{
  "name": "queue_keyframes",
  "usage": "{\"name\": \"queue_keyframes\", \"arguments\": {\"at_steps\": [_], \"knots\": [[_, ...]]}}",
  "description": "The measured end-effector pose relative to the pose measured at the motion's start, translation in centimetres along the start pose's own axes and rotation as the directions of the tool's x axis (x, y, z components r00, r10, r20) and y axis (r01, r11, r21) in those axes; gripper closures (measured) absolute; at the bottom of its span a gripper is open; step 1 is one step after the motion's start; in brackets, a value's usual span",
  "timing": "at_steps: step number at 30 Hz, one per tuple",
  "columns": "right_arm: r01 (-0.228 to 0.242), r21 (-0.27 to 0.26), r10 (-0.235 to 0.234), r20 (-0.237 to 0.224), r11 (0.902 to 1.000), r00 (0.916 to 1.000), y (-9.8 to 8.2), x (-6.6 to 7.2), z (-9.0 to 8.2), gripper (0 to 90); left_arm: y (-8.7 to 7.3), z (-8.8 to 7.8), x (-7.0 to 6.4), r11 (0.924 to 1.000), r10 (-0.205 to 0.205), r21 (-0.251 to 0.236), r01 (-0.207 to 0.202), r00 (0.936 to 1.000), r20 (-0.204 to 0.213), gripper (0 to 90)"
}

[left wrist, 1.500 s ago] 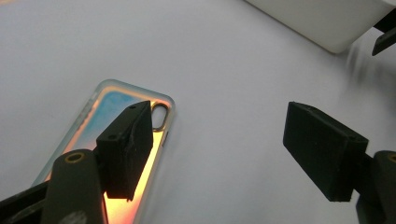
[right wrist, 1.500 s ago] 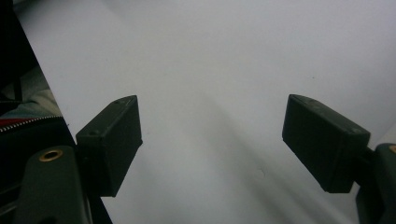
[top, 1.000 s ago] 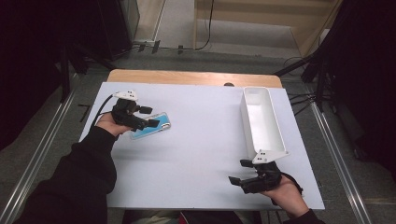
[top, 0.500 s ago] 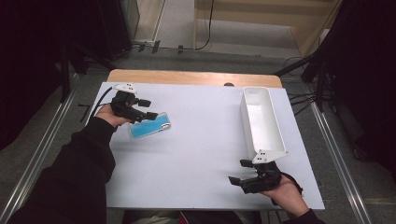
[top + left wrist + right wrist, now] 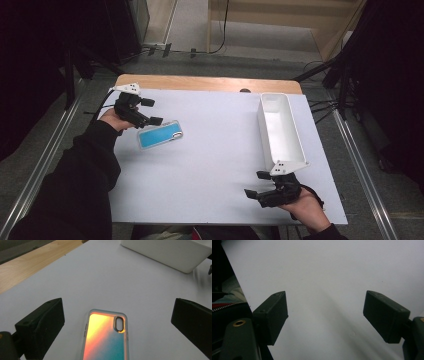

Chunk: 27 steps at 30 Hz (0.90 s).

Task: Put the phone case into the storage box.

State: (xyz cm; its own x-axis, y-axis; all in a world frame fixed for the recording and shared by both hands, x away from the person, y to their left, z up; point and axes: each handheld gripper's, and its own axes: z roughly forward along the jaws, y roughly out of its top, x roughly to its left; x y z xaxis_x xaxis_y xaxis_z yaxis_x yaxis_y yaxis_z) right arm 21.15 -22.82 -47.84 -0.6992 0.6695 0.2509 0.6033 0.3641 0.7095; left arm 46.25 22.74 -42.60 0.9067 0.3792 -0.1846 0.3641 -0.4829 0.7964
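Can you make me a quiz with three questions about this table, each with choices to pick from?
1. Where is the white tray?
A. on the table's right side
B. on the floor
C. under the phone case

2. What colour does the phone case look from above?
A. red
B. blue
C. green

3. How is the left gripper right now?
A. shut on the case
B. open, a jaw on each side of the case
C. inside the tray

Answers: 1 A, the high view shows the tray along the right edge. 2 B, its middle looks blue there. 3 B, the left gripper view shows both jaws wide apart, clear of the case.
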Motion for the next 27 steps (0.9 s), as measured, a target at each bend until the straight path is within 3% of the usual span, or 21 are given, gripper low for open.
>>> {"name": "queue_keyframes", "arguments": {"at_steps": [2,5,8,15,27], "knots": [[0.000,0.000,0.000,0.000,1.0000,1.0000,0.0,0.0,0.0,18.5,-0.1,0.0,0.0,1.0000,0.001,0.004,-0.001,1.0000,-0.001,0.0],[0.000,0.001,0.000,-0.001,1.0000,1.0000,0.0,0.0,0.0,18.5,-0.4,0.3,-0.2,0.9985,0.044,0.034,-0.043,0.9987,-0.028,0.9],[0.001,0.003,-0.001,-0.002,1.0000,1.0000,0.0,0.0,0.0,18.5,-0.7,0.4,-0.1,0.9975,0.048,0.051,-0.048,0.9987,-0.014,4.8],[0.002,0.003,-0.002,-0.004,1.0000,1.0000,0.0,0.0,0.0,18.5,-1.0,0.8,0.0,0.9974,0.052,0.054,-0.049,0.9971,-0.055,4.8],[0.003,0.003,-0.003,-0.004,1.0000,1.0000,0.0,0.0,0.0,18.5,-2.1,1.9,0.1,0.9977,0.037,0.059,-0.034,0.9970,-0.067,4.8]]}}
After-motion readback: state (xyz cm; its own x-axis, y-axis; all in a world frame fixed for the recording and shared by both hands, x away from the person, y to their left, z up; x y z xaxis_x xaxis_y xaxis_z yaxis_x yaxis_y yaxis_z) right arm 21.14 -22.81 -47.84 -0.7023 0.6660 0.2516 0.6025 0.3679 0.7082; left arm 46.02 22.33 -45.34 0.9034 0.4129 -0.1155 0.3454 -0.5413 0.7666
